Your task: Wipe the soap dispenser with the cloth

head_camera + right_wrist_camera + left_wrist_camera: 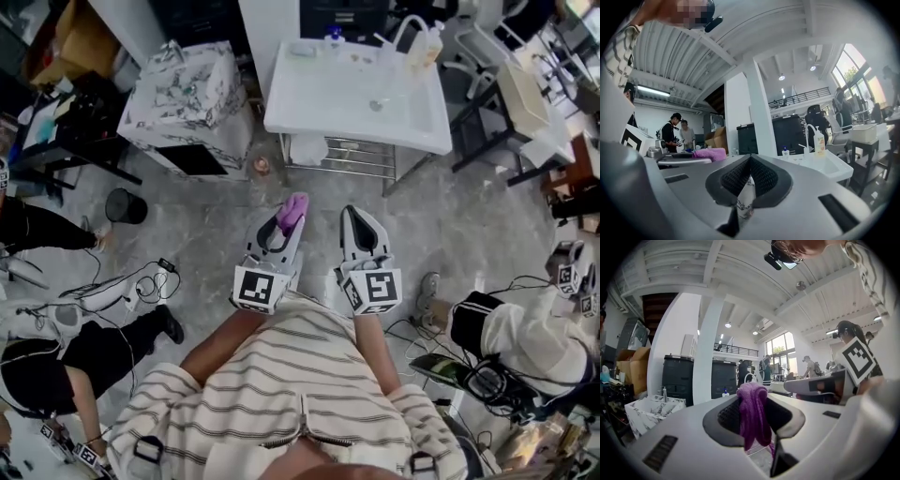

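Left gripper held level in front of the striped shirt, jaws clamped on the purple cloth. The cloth stands up between the pads and droops over them. Right gripper just beside it, level, jaws together with nothing between them. Both are above grey floor, well short of the white sink. Soap dispenser stands upright at the sink's far right corner, next to the faucet. Cloth and dispenser are well apart. A marble-patterned box sits left of the sink.
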`<state>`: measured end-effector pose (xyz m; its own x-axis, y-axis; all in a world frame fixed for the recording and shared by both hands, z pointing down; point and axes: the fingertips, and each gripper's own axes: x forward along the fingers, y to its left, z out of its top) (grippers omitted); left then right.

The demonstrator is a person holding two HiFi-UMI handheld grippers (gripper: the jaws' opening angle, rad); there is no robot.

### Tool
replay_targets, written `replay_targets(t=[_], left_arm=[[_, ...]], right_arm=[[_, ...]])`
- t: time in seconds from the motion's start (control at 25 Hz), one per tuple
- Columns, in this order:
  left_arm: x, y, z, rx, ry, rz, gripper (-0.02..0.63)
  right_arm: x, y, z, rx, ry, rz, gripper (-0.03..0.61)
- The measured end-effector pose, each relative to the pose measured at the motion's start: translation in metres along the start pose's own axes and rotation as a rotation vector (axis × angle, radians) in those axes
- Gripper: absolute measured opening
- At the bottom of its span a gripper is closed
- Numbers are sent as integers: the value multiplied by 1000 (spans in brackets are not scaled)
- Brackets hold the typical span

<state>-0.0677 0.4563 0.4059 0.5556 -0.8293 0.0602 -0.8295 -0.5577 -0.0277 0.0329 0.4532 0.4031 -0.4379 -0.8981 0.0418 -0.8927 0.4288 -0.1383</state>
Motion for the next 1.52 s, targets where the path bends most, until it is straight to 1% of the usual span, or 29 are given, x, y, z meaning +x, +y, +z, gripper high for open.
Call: replay_targets(t=[0.12, 0.2, 0.4, 0.56, 0.72, 0.88, 1.08, 1.16, 1.32, 1.52], left_arm=[[47, 34, 7, -25, -8, -9, 123], [84, 61, 9, -19, -11, -16, 123], [186, 134, 20, -15, 19, -48, 123], [243, 181, 27, -29, 39, -93, 123], [292, 219, 28, -25, 55, -120, 123], [332, 247, 31, -39, 51, -154, 123], [370, 274, 28, -46, 63, -176, 123], [381, 279, 25, -54, 66, -177, 123], [403, 286, 14, -60, 100, -172, 123], [430, 289, 6, -67, 102, -142, 123]], right_arm=[[51, -18, 5, -1, 11, -1, 9], [91, -36, 8, 4, 16, -8, 9], [198, -88, 29, 36, 20, -54, 9], [267, -113, 41, 57, 33, -110, 9], [321, -135, 48, 60, 48, -150, 9], [364, -155, 50, 63, 62, -184, 9], [400, -172, 50, 78, 80, -221, 9], [411, -177, 46, 80, 97, -219, 9], [426, -190, 40, 87, 124, -211, 9], [449, -217, 28, 85, 146, -181, 9]])
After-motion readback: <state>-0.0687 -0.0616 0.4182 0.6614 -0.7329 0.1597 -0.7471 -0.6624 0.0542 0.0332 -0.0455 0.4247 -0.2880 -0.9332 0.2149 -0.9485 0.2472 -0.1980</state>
